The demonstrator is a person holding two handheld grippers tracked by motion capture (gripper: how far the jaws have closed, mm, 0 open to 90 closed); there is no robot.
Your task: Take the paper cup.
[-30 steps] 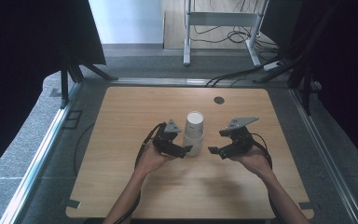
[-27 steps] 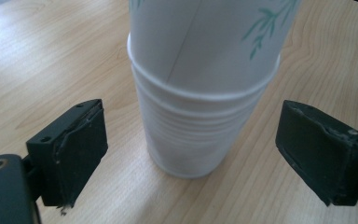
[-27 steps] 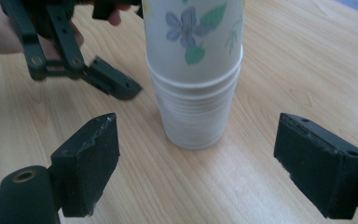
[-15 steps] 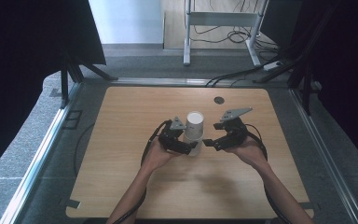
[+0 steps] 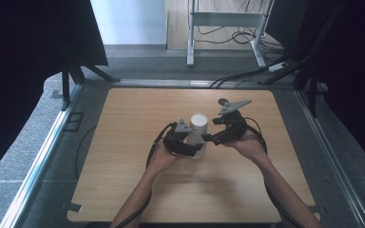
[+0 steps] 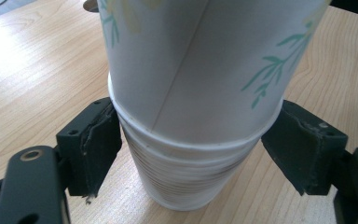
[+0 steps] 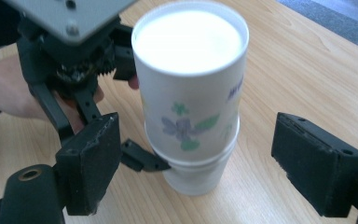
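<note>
On the bare pale wooden tabletop (image 5: pixel 123 180), near its middle, a stack of white paper cups (image 5: pixel 197 130) is standing upside down, flat bases facing up.

At the left, the left gripper (image 5: pixel 190 145), black plastic with a grey three-cornered plate on top, is reaching around the lower part of the stack. Its jaws have just been closing with the stack between them. In the left gripper view the two worn, cracked rubber pads (image 6: pixel 95 142) are sitting beside the rolled rim where the topmost cup meets the ribbed pile of nested rims beneath it; the left pad is looking to be touching that rim, the right pad is lying just beside it, and a firm squeeze cannot be made out.

In the middle, the topmost cup (image 6: pixel 200 70) is showing a straight glued seam and printed teal leaf sprigs with pale yellow shapes; its upper part is being cut off by the frame edge. In the right gripper view the same cup (image 7: pixel 189 84) is bearing a purple flower with green leaves and some blurred purple writing, too smeared to read.

At the right, the right gripper (image 5: pixel 208 137) is hovering just beside the stack, its black foam-faced jaws standing wide on either side without touching it. A small dark disc (image 5: pixel 223 100) is lying on the table beyond, too small to identify.
</note>
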